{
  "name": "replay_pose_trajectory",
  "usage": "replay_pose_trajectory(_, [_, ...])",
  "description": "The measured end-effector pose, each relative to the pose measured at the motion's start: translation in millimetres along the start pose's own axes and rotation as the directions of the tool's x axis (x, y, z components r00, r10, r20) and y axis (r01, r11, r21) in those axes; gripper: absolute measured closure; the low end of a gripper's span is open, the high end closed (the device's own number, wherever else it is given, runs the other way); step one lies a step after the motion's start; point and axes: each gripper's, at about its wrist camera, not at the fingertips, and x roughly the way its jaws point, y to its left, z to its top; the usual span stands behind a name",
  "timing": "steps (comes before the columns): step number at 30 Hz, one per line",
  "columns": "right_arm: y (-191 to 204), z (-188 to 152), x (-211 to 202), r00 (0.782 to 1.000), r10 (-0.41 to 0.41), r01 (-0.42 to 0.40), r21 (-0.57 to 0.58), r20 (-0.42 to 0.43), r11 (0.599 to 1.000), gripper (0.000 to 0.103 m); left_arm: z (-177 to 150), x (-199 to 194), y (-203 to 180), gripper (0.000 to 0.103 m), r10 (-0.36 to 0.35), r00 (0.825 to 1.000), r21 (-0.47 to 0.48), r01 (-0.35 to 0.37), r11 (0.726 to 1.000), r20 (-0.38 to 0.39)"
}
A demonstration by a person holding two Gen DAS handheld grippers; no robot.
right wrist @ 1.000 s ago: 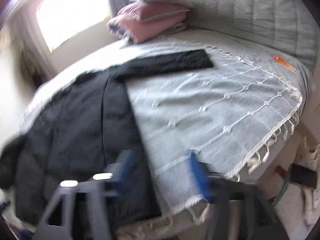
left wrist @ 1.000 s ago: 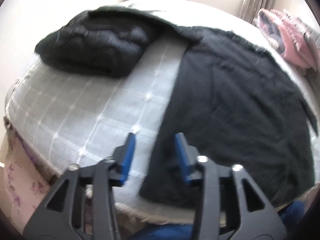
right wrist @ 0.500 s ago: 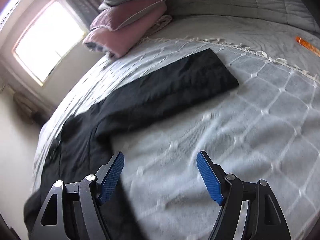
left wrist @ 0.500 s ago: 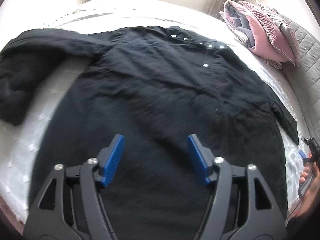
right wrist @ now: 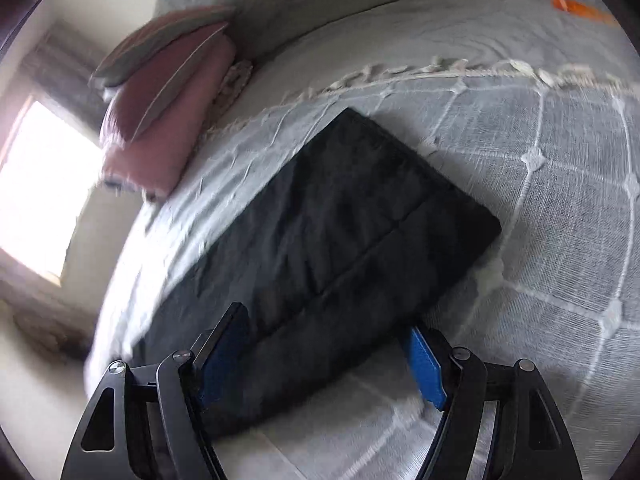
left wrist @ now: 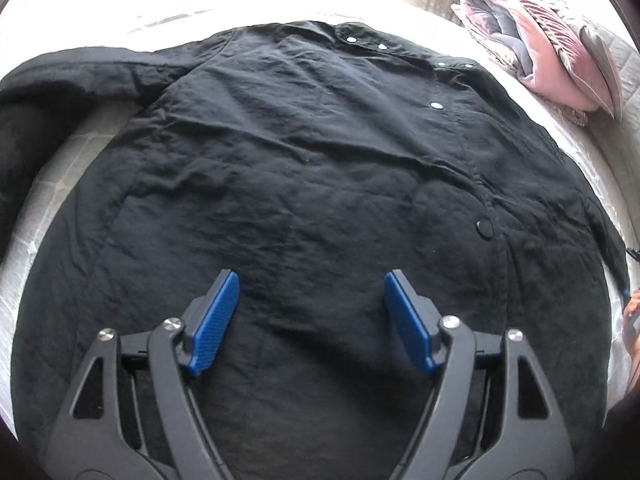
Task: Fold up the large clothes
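Left wrist view showed the left claw (left wrist: 310,320) at the bottom centre of the frame, its two blue pads (left wrist: 214,322) spread wide apart with nothing between them. It hung over the lower part of a black jacket (left wrist: 304,168), which lay spread flat across the bed (left wrist: 608,168) and filled most of the frame. The jacket's collar pointed to the top of the frame, and a row of metal snaps (left wrist: 437,105) ran down its right half. One sleeve (left wrist: 48,92) extended to the upper left of the frame. Pink pillows (left wrist: 556,60) were stacked at the upper right, well apart from the claw. Whether the pads touched the cloth could not be told.

Right wrist view showed the right claw (right wrist: 326,360) at the bottom centre, also wide open and holding nothing. The other sleeve (right wrist: 340,232) of the jacket lay flat on the grey checked bedspread (right wrist: 560,184), running from the lower left toward the centre right of the frame, its cuff end squared off. The sleeve passed between the two pads. The pink pillows (right wrist: 168,92) sat at the upper left, beside a bright window (right wrist: 44,184). An orange object (right wrist: 576,6) lay at the upper right; the frame was blurred.
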Motion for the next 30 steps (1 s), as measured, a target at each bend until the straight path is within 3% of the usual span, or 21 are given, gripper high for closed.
replay_pose_trajectory(1, [-5.2,5.8,2.6,1.0,0.02,-0.021,0.073,0.016,0.997,0.03,0.3,1.9,-0.6,0.027,0.001,1.0,0.005,-0.001,1.0,-0.005])
replay_pose_trajectory(3, [-4.8,14.0,7.8,1.0,-0.002,0.0,0.1,0.024,0.995,0.052,1.0,4.1,-3.3,0.027,0.014,1.0,0.023,-0.014,1.0,-0.006])
replay_pose_trajectory(4, [1.9,17.7,11.0,0.998,-0.063,0.062,0.047,0.018,0.997,0.084,1.2,4.4,-3.9,0.027,0.015,1.0,0.029,-0.015,0.999,-0.007])
replay_pose_trajectory(5, [12.6,19.2,13.3,0.99,-0.137,0.137,-0.035,0.022,0.99,0.092,0.8,3.6,-5.1,0.027,0.009,1.0,0.031,-0.009,0.999,-0.008])
replay_pose_trajectory(7, [42.3,19.7,7.6,0.972,-0.216,0.231,-0.207,0.09,0.951,0.094,1.1,4.0,-6.9,0.027,-0.005,1.0,0.031,0.005,1.0,-0.011])
replay_pose_trajectory(10, [80.2,21.3,-14.9,0.944,-0.249,0.316,-0.371,0.218,0.873,0.095,1.1,4.9,-9.8,0.027,0.0,1.0,0.047,0.001,0.999,-0.014])
replay_pose_trajectory(12, [99.5,27.3,-30.0,0.926,-0.263,0.36,-0.42,0.272,0.833,0.095,1.7,5.6,-8.2,0.027,0.002,1.0,0.041,-0.001,0.999,-0.017])
replay_pose_trajectory(14, [108.2,31.8,-43.9,0.912,-0.262,0.382,-0.426,0.315,0.82,0.096,2.3,5.3,-6.1,0.027,-0.003,1.0,0.029,0.003,1.0,-0.021])
replay_pose_trajectory(16, [105.5,30.5,-42.2,0.913,-0.282,0.39,-0.425,0.295,0.817,0.096,2.6,5.0,-4.5,0.027,-0.011,1.0,0.023,0.012,1.0,-0.022])
replay_pose_trajectory(18, [107.5,25.5,-27.0,0.905,-0.319,0.418,-0.453,0.281,0.788,0.096,2.4,5.0,-2.6,0.027,-0.02,0.999,0.021,0.021,1.0,-0.025])
replay_pose_trajectory(20, [103.2,16.2,-20.1,0.907,-0.323,0.416,-0.444,0.271,0.794,0.096,3.4,4.2,1.9,0.027,-0.03,0.999,0.008,0.03,1.0,-0.029])
replay_pose_trajectory(23, [101.7,12.9,-28.2,0.929,-0.284,0.362,-0.41,0.239,0.837,0.095,6.2,1.5,9.7,0.027,-0.036,0.999,-0.031,0.035,0.999,-0.029])
replay_pose_trajectory(26, [126.6,11.1,-51.0,0.951,-0.188,0.279,-0.416,0.247,0.865,0.095,9.3,-3.9,18.7,0.027,-0.034,0.999,-0.064,0.033,0.997,-0.017])
replay_pose_trajectory(30, [203.0,-19.3,-90.6,0.954,0.01,0.164,-0.548,0.301,0.82,0.095,12.3,-8.2,29.3,0.027,-0.058,0.998,-0.118,0.056,0.992,-0.015])
